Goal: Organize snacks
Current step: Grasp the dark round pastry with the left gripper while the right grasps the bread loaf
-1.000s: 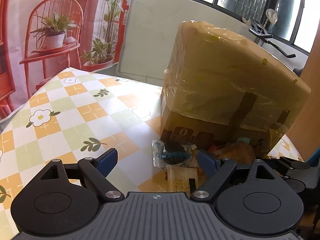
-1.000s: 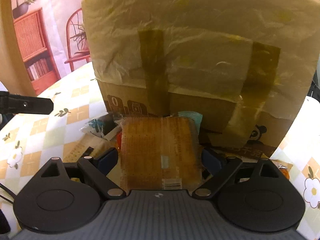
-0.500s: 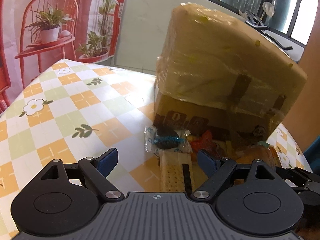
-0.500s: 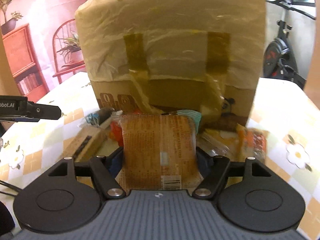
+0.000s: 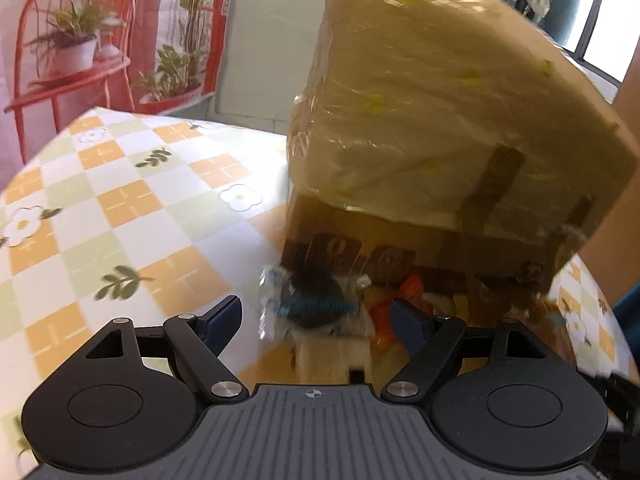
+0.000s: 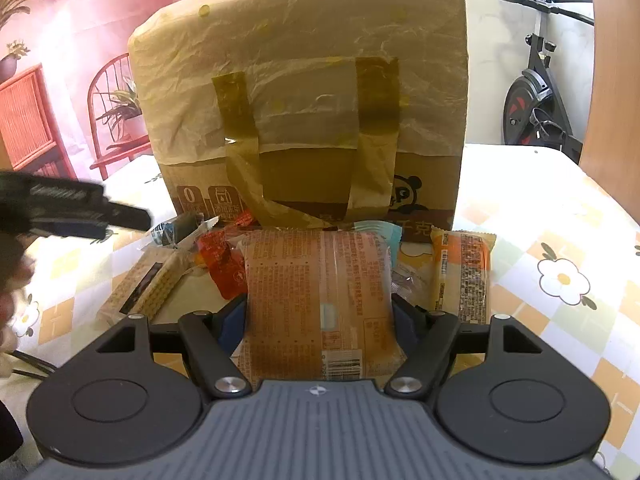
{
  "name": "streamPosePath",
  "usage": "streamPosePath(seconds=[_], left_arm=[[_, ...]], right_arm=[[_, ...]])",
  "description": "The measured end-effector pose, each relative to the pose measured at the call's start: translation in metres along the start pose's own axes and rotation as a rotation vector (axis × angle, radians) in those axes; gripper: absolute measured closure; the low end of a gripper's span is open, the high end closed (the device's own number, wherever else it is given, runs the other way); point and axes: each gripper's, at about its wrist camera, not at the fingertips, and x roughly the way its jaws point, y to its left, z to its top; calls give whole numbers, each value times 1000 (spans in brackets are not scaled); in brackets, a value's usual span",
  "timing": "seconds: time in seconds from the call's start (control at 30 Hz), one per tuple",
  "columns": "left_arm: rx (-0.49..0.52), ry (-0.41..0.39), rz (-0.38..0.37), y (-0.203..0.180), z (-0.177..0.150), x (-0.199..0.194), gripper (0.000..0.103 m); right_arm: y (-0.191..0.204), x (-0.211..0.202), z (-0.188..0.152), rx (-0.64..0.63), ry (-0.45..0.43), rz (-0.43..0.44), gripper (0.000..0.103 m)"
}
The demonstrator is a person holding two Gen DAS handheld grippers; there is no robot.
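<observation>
A pile of snack packets lies on the table against the foot of a taped cardboard box (image 6: 304, 92), also in the left wrist view (image 5: 432, 128). My right gripper (image 6: 318, 316) is shut on a large orange-brown snack packet (image 6: 320, 292) and holds it in front of the box. My left gripper (image 5: 316, 316) is open just above a clear packet with a dark cookie (image 5: 308, 300) and a tan wafer packet (image 5: 332, 356). In the right wrist view the wafer packet (image 6: 148, 284), a red packet (image 6: 220, 264) and an orange packet (image 6: 464, 272) lie around the held one.
The table has a checked flower-pattern cloth (image 5: 120, 208). The box stands tall at the middle of the table. A red-chair mural (image 5: 72, 40) is behind it and an exercise bike (image 6: 536, 100) stands at the right. The left gripper's body (image 6: 68, 208) shows at the left of the right wrist view.
My right gripper closed on the orange-brown packet and drew back from the box with it. My left gripper moved forward toward the cookie packet and stays open.
</observation>
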Motion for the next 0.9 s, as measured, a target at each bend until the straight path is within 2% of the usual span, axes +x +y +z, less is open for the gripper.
streamPosePath(seconds=[0.33,0.47,0.57,0.7,0.9], left_arm=[[22,40,28,-7,14,39,22],[36,77,49,-9,10,50,29],[53,68,54,-10,6,49,29],[67,52,33,-9,5,43,45],[97,30,54,-7,-6,25,48]], right_arm=[[-2,-2,-1,4,-2,11,30],[-1,-1,-1,5,-1,12,30],[-1,-1,-1,6,-1,12,30],[-1,1,-1,10,1,13,30],[-3,1,0,16,1,15,30]])
